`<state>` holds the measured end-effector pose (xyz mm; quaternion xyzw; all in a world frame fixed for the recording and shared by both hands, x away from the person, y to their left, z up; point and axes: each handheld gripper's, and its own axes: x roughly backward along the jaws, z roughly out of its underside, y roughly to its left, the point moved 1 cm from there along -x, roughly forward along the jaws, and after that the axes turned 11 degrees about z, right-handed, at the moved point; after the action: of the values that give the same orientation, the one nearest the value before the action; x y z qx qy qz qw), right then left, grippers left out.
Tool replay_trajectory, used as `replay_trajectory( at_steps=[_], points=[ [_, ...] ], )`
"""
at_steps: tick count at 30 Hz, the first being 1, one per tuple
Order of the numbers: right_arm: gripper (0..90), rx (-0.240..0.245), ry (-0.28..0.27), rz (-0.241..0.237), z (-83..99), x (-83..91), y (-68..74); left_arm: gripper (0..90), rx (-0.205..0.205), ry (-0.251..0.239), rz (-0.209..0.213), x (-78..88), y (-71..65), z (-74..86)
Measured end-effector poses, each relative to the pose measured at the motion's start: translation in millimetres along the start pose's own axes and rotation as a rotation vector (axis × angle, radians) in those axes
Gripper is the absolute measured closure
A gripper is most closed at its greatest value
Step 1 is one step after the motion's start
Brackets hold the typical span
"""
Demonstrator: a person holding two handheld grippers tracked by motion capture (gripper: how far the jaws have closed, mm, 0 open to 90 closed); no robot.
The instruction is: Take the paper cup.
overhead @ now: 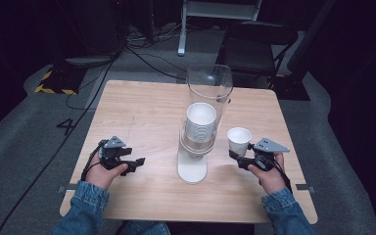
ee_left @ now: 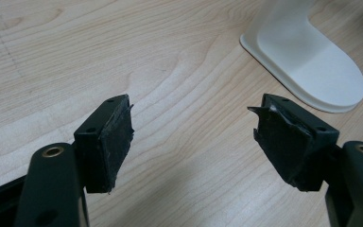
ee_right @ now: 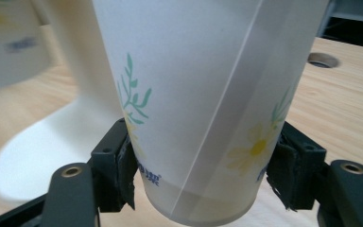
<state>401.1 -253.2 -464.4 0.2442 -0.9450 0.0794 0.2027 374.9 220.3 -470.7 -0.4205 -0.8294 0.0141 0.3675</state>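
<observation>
A white paper cup point(overhead: 239, 139) printed with flowers stands upright at the table's right. My right gripper point(overhead: 236, 157) is shut on its lower part; in the right gripper view one pad presses each side of the cup point(ee_right: 194, 94), with the gripper point(ee_right: 201, 177) around its base. A cup dispenser stands mid-table: a clear tube point(overhead: 209, 83) over a stack of white cups point(overhead: 200, 122) on a white foot point(overhead: 192, 169). My left gripper point(overhead: 138, 164) rests low at the left, open with nothing between its jaws point(ee_left: 194, 137), which point towards the foot point(ee_left: 312, 66).
The wooden table point(overhead: 142, 112) has bare surface around both hands. A small round hole point(ee_right: 322, 59) sits in the tabletop beyond the cup. Behind the table are a dark folding chair point(overhead: 254, 46), floor cables point(overhead: 142, 54) and yellow-black tape point(overhead: 54, 83).
</observation>
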Motion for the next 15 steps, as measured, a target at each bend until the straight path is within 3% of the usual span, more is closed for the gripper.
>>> replay_trajectory(
  at_steps=[5, 11, 15],
  points=[
    [33.2, -0.042, -0.019, 0.055, 5.5, -16.9, -14.0, 28.0, 0.01, 0.004, -0.008, 2.0, 2.8, 3.6],
    [33.2, -0.048, -0.033, 0.085, 8.8, -29.3, -18.3, 28.1, 0.015, 0.005, -0.012, 3.2, 3.6, 5.2],
    [33.2, -0.054, -0.01, 0.11, 12.6, -37.1, -22.4, 28.0, 0.013, 0.009, -0.014, 4.1, 4.0, 5.7]
  ],
)
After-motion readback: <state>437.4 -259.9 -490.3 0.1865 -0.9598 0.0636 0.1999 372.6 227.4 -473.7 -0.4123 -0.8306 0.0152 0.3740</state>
